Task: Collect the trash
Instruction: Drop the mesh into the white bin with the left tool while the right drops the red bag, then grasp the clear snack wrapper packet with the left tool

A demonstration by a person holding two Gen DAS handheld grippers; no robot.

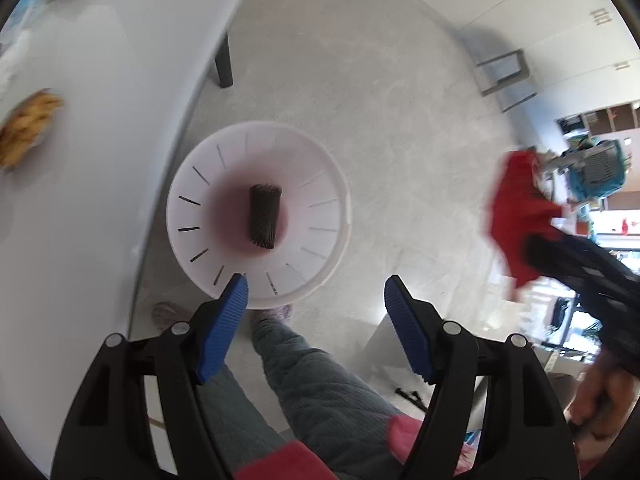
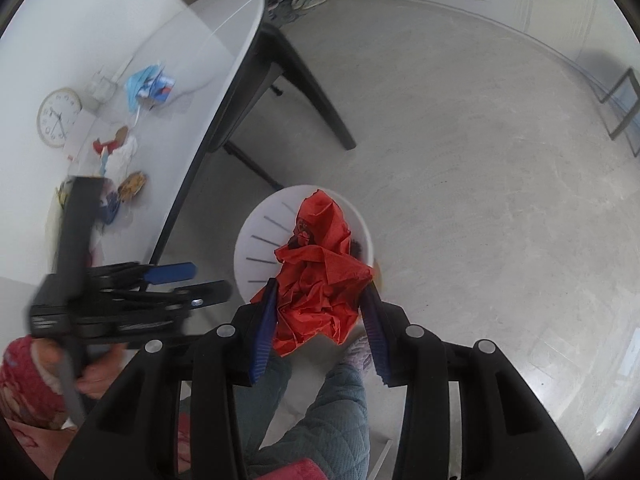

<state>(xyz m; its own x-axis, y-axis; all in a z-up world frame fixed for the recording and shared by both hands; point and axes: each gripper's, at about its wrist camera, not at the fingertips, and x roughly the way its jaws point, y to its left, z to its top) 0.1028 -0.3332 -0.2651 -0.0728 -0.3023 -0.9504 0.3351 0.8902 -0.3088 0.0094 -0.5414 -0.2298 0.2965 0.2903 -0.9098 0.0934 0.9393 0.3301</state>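
The left tongs [image 1: 316,292] stand wide apart with nothing between their blue pads [image 1: 224,328], pointing steeply down over the near rim of a white slotted waste bin [image 1: 320,184] that stands on the pale floor [image 1: 400,100] just beside the table's edge. At the bottom of the bin lies a dark ribbed roll of trash [image 1: 264,216], alone, well below the open pads and apart from them. The right tongs [image 2: 322,320] are clamped on a crumpled red paper wrapper [image 2: 320,280], the pads pressing its lower half from both sides while its upper folds stick out past the fingertips; in the right wrist view the wrapper hangs above the bin [image 2: 256,232], covering much of its opening, and is not in it. In the left wrist view the same wrapper [image 1: 516,216] shows blurred off to the right side, beyond the bin's rim. The left tongs [image 2: 172,280] appear in the right wrist view at the left, near the edge of the table [image 2: 192,80]. Further along the table lie more scraps: a blue and white wrapper [image 2: 148,86], a red and white scrap [image 2: 114,148], a brown snack piece [image 2: 132,186], and a round white clock [image 2: 58,117] near the far side. The person's quilted trouser legs [image 1: 320,384] stand below both tongs.
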